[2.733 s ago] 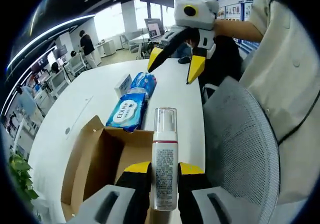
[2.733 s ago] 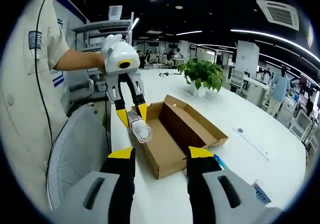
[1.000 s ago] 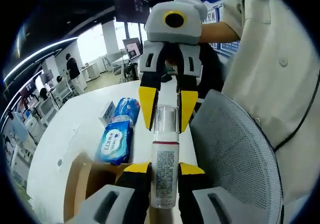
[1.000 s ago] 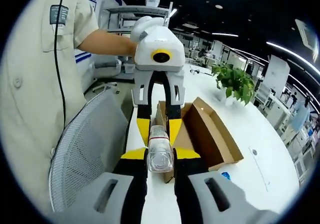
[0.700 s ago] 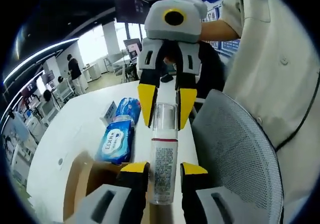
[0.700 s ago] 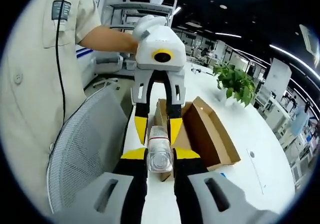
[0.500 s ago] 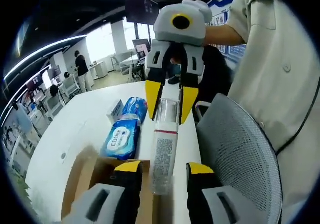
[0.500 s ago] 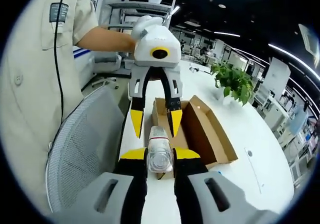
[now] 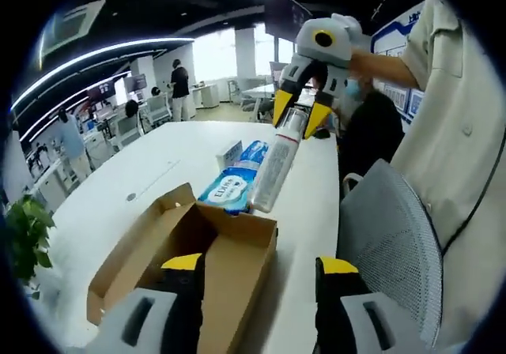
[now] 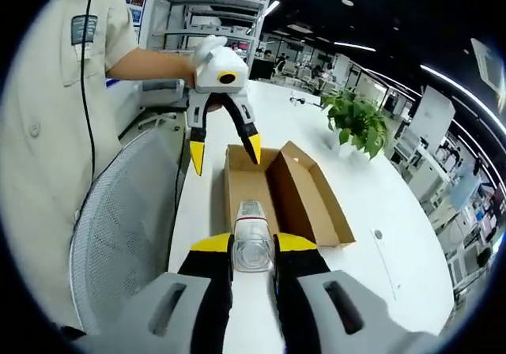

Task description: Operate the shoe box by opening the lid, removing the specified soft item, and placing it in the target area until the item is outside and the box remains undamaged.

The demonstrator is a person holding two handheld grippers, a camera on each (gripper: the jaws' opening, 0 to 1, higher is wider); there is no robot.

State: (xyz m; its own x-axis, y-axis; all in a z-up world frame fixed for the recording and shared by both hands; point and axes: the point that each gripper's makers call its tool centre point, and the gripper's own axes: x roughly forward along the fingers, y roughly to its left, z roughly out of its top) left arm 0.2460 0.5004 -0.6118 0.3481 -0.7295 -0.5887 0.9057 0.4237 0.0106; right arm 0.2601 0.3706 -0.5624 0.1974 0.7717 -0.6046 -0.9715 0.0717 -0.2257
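A clear pump bottle (image 10: 252, 220) with a printed label is held in the air, my right gripper (image 10: 253, 243) shut on its capped end. In the left gripper view the bottle (image 9: 273, 168) hangs slanted from the right gripper (image 9: 300, 111) above the table. My left gripper (image 9: 261, 264) is open with nothing between its jaws. It shows as a white body with spread yellow tips (image 10: 225, 155), apart from the bottle. The brown shoe box (image 9: 198, 251) lies open on the white table, its lid folded out (image 10: 312, 192).
Blue wipe packs (image 9: 229, 190) and a small white carton (image 9: 229, 155) lie beyond the box. A grey mesh chair (image 9: 387, 235) stands at the table's edge beside a person in a beige shirt (image 10: 47, 133). A potted plant (image 10: 356, 121) sits further along the table.
My left gripper opened, let go of the bottle and drew back from it. The right gripper, open 2.7 s ago, closed on the bottle and now holds it alone.
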